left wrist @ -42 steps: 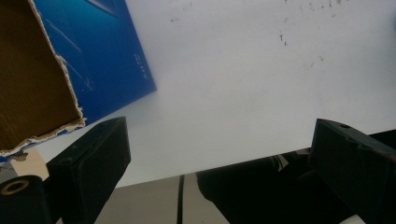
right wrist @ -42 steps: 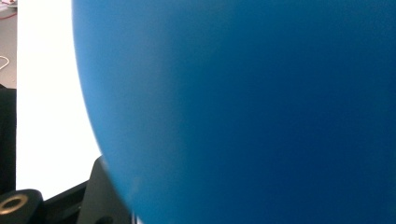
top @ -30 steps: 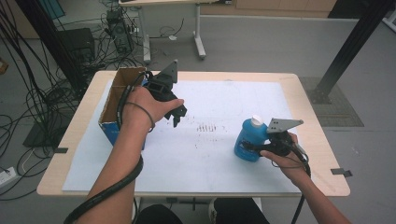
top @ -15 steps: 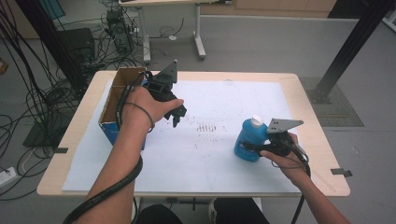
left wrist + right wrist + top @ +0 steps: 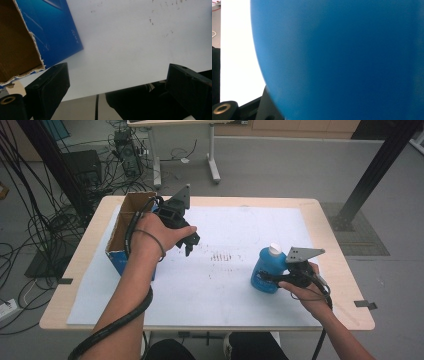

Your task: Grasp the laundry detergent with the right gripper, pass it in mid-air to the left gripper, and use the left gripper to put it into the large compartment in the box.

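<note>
Blue bottle (image 5: 267, 269): upright on white sheet (image 5: 235, 295), clamped by right gripper (image 5: 272, 277) (white cap up).
Left gripper (image 5: 117, 85): wide, empty.

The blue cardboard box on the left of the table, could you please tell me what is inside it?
The blue cardboard box is open at the top, and its brown inner walls show bare. Its floor is hidden by the near wall and the person's left hand, so whether it holds anything can't be seen.

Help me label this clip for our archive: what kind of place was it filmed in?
Probably a lab or workshop set up for recording. Loose cables sprawl over the bare floor, electronics sit beside them, and the table carries a white sheet.
</note>
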